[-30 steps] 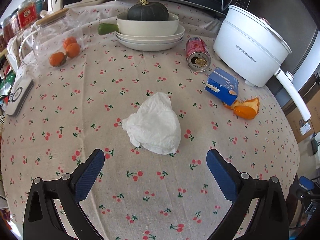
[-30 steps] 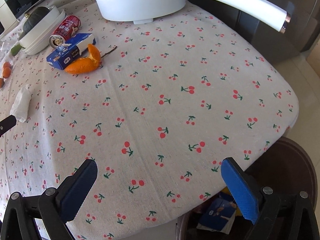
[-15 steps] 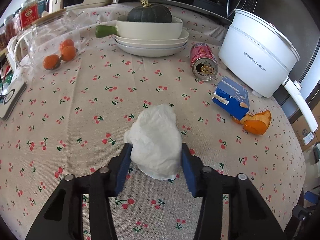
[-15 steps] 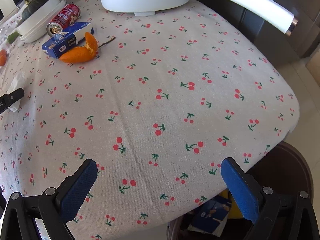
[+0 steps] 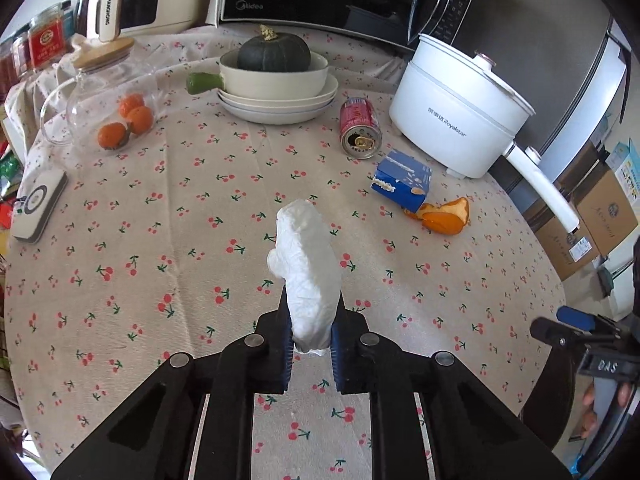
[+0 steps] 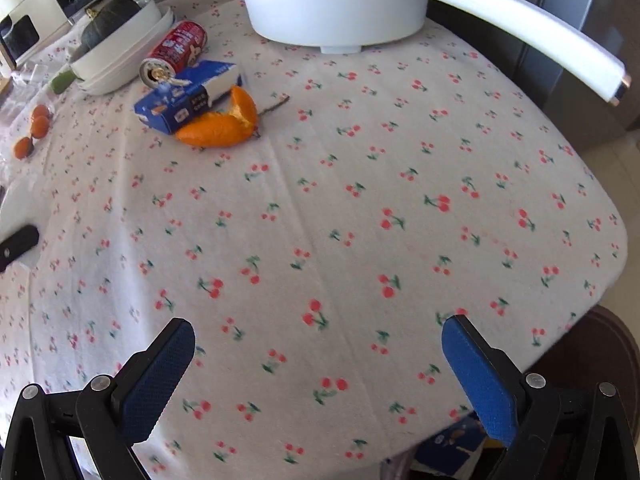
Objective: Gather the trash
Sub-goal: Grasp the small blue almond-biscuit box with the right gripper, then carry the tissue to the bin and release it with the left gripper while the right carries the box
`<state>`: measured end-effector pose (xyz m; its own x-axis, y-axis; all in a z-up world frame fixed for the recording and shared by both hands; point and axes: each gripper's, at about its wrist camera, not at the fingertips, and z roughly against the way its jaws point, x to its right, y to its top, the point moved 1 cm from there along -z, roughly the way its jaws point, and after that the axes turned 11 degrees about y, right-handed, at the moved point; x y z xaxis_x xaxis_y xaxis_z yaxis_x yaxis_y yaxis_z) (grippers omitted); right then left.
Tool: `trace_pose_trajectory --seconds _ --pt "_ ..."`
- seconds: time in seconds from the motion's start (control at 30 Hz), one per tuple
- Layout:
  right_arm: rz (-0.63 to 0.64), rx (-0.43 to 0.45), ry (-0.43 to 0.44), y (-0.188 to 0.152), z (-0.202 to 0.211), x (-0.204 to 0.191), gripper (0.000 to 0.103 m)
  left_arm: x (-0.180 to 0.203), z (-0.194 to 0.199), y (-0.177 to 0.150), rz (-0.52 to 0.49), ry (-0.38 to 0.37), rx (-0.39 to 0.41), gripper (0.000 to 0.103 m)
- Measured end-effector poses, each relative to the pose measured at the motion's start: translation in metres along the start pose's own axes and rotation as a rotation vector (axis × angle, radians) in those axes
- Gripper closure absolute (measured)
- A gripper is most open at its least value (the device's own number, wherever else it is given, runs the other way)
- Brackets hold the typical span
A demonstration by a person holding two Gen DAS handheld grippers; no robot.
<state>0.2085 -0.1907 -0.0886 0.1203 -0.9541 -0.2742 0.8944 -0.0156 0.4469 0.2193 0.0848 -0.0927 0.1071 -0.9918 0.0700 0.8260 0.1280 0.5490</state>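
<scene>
Cherry-print tablecloth (image 5: 168, 240), can (image 5: 360, 128), carton (image 5: 402, 182) and peel (image 5: 444, 216) left lying; left gripper (image 5: 310, 344) clamped on tissue (image 5: 306, 272), raised; right gripper (image 6: 316, 376) wide open, empty; next, probably carry to bin (image 6: 592, 344)

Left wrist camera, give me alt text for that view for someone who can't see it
The left gripper is shut on a crumpled white tissue above a cherry-print tablecloth. Beyond it lie a tipped red can, a blue carton and orange peel, near a white electric pot. The right gripper shows at the right edge.
</scene>
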Motion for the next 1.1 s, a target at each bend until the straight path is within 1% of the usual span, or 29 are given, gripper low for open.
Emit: trace_pose_trajectory --seconds 0.1,0.23,0.33,0.43,0.57,0.7,0.77,0.8,0.9,0.97,1.1 --pt "0.015 0.026 0.003 0.03 -0.012 -0.026 0.001 -0.013 0.013 0.001 0.011 0.009 0.011 0.088" --pt "-0.012 0.052 0.061 0.07 -0.034 -0.06 0.002 -0.031 0.03 0.006 -0.002 0.036 0.054 0.088" --pt "-0.019 0.071 0.08 0.092 -0.054 -0.082 0.002 -0.047 0.038 0.008 0.0 0.057 0.074 0.088" --pt "-0.019 0.079 0.064 0.112 -0.078 -0.098 0.002 -0.062 0.042 0.008 0.025 0.066 0.076 0.088" --pt "-0.028 0.081 -0.017 0.13 -0.11 -0.104 0.003 -0.074 0.041 0.005 0.042 0.071 0.064 0.088" --pt "-0.05 0.066 -0.042 0.138 -0.135 -0.103 0.008 -0.079 0.035 0.005 0.049 0.073 0.05 0.088" --pt "-0.045 0.054 -0.054 0.139 -0.142 -0.103 0.023 -0.081 0.03 0.005 0.066 0.063 0.036 0.088" --pt "-0.044 0.045 -0.061 0.138 -0.144 -0.101 0.026 -0.082 0.028 0.005 0.077 0.054 0.028 0.088" --pt "-0.025 0.043 -0.047 0.132 -0.139 -0.099 0.027 -0.081 0.027 0.003 0.096 0.033 0.014 0.088" --pt "-0.007 0.04 -0.02 0.126 -0.129 -0.1 0.028 -0.077 0.03 0.001 0.091 0.024 0.015 0.088" --pt "0.04 0.057 0.043 0.111 -0.089 -0.103 0.028 -0.071 0.039 -0.004 0.077 0.02 0.027 0.088"
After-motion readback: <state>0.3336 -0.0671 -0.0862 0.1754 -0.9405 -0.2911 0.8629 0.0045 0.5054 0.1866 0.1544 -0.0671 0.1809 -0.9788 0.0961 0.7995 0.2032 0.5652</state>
